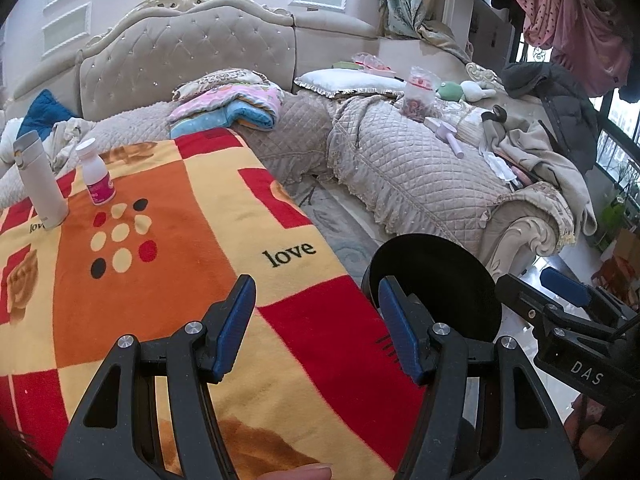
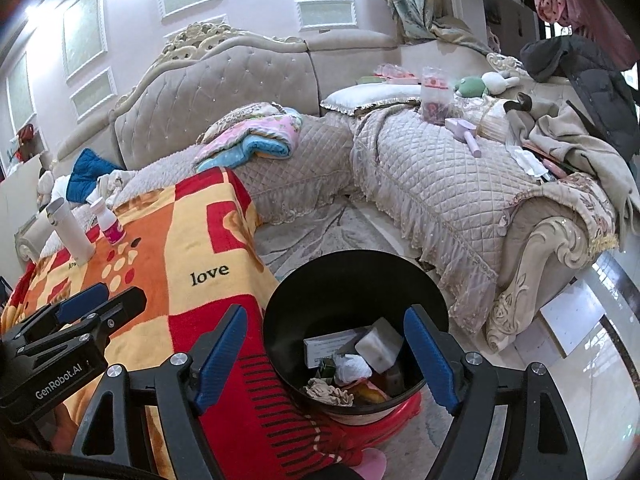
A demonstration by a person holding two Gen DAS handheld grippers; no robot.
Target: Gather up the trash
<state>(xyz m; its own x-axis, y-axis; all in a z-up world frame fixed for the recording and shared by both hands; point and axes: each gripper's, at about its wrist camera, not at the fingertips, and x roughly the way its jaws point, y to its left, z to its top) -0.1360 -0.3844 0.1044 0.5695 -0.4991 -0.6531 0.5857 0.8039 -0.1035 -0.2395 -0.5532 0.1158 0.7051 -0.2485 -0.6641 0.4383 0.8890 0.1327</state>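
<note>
- Blue-padded fingers of the right gripper [image 2: 324,360] stand well apart with nothing pinched between them; it hangs above the black bin [image 2: 348,280], whose mouth fills the space beyond the pads.
- Inside that bin, just past the fingertips, lie a white crumpled tissue [image 2: 352,368], a pale block-shaped box [image 2: 378,344], a flat printed card [image 2: 332,344] and a beige wad of paper [image 2: 328,394]. All of it looks light and soft or thin, so it should crush easily and weigh next to nothing.
- Under the bin a red base [image 2: 396,416] shows, with the pale floor [image 2: 580,320] around it.
- Left gripper [image 1: 316,328] is likewise open and empty, hovering over the blanket-covered tabletop [image 1: 180,220], with the bin's rim just to its right.
- Far ahead and to the left of that gripper stand a small white bottle with a pink label [image 1: 96,174] and a tall white flask [image 1: 40,180], close together, both upright and well apart from either gripper.
- I judge the bottle the likelier piece of trash left: stiff, smooth plastic, probably light and easy to tip, best taken across its straight body below the cap.
- Beyond the tabletop the quilted sofa [image 1: 400,160] carries folded blankets [image 1: 228,108] and loose clothes [image 1: 532,148].
</note>
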